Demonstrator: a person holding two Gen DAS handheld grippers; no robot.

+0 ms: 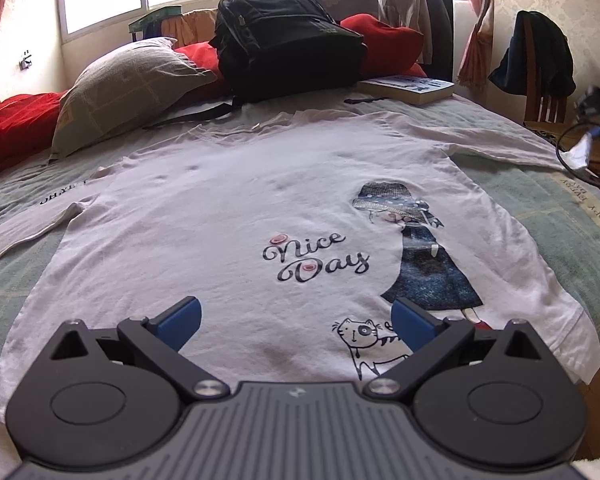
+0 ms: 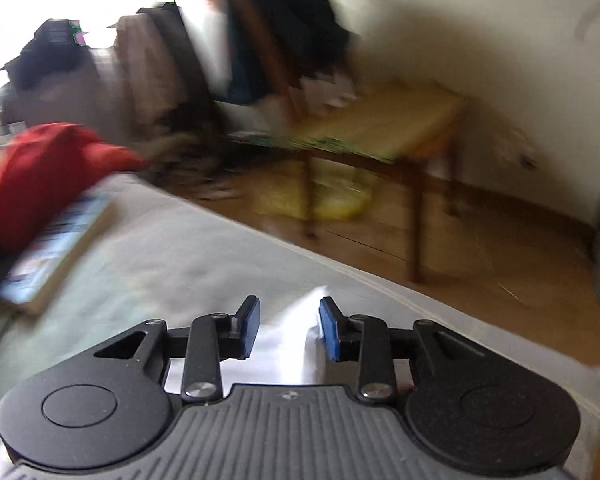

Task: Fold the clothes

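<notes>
A white long-sleeved shirt point(image 1: 228, 208) with a "Nice Day" print and a girl figure lies flat, face up, on the bed. Its hem is nearest me. My left gripper point(image 1: 296, 322) is wide open and empty, hovering over the hem. The right wrist view is motion-blurred. There my right gripper point(image 2: 287, 330) is partly open, with a white fold of the shirt's sleeve point(image 2: 296, 320) lying between its blue pads; the pads stand apart from the cloth. The right gripper also shows at the far right edge of the left wrist view point(image 1: 598, 120).
A black backpack point(image 1: 288, 40), a grey pillow point(image 1: 128, 88), red cushions point(image 1: 384, 40) and a book point(image 1: 408, 86) lie at the far end of the bed. A wooden chair point(image 2: 380, 128) with dark clothes stands beside the bed's right edge point(image 2: 380, 276).
</notes>
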